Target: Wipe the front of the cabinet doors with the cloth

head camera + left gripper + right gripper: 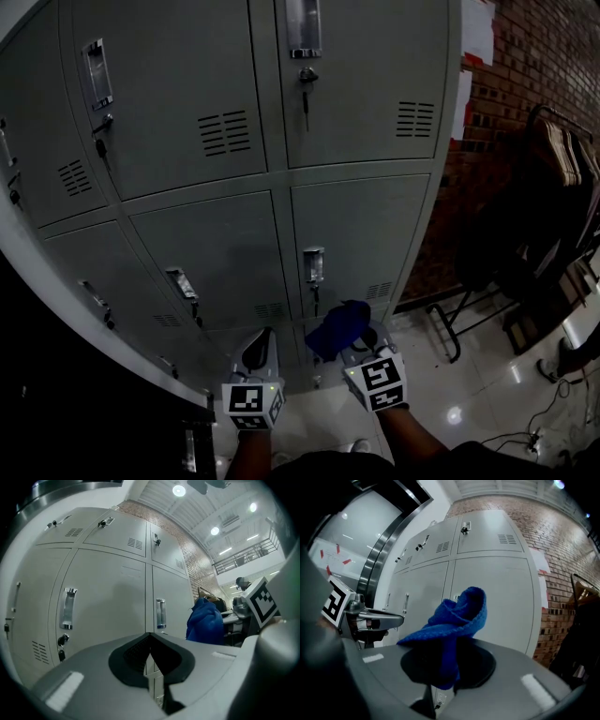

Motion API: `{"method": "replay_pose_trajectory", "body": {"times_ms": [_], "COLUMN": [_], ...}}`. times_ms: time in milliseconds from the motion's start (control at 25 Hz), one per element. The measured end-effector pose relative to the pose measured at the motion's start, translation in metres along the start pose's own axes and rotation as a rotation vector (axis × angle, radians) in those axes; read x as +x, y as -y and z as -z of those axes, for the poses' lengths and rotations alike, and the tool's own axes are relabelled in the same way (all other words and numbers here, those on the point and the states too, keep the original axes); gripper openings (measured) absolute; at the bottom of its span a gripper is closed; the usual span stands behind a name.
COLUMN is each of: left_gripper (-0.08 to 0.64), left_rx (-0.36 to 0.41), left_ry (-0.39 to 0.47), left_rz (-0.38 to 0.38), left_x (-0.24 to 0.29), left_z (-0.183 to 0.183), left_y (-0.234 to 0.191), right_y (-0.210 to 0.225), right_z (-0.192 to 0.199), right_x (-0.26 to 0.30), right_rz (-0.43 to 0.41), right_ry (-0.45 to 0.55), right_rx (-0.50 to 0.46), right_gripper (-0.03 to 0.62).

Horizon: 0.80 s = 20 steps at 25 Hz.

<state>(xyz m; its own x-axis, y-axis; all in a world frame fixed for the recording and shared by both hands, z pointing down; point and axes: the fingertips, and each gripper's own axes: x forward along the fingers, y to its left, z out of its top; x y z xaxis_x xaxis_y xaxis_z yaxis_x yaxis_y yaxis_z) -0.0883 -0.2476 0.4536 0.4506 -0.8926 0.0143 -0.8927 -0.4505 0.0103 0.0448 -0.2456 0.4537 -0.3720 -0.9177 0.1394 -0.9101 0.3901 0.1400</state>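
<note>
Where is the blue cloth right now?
The blue cloth is pinched in the right gripper, low and right of centre in the head view, before the lower cabinet doors.

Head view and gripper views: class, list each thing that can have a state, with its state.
Grey metal cabinet doors: all shut.
Blue knitted cloth: bunched up, clamped between jaws.
Right gripper: shut on that cloth.
Left gripper: shut, empty.

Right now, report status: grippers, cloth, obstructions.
Left gripper shut, empty. Right gripper shut on blue cloth, facing lower cabinet doors. Nothing in the way seen.
</note>
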Motion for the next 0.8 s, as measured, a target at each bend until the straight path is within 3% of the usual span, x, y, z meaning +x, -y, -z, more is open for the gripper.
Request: {"method": "replay_pose_trajectory", "body": {"times_ms": [280, 800], "left_gripper": [0.017, 0.017], "left_rx": [-0.001, 0.005], "left_ry": [0.003, -0.002], "left_rz": [0.003, -0.011], "left_x": [-0.001, -0.007], "left_z": [-0.002, -0.002], "left_y": [0.005, 0.005], "right_y": [-0.002, -0.010], "right_z": [-0.005, -0.012], "right_x": [-0.002, -0.002], "right_rz": [-0.030, -0.066], "right_ry": [0.018, 0.036], "right_rx": [0.069, 0.082], "right_gripper": [0.067, 0.067]}}
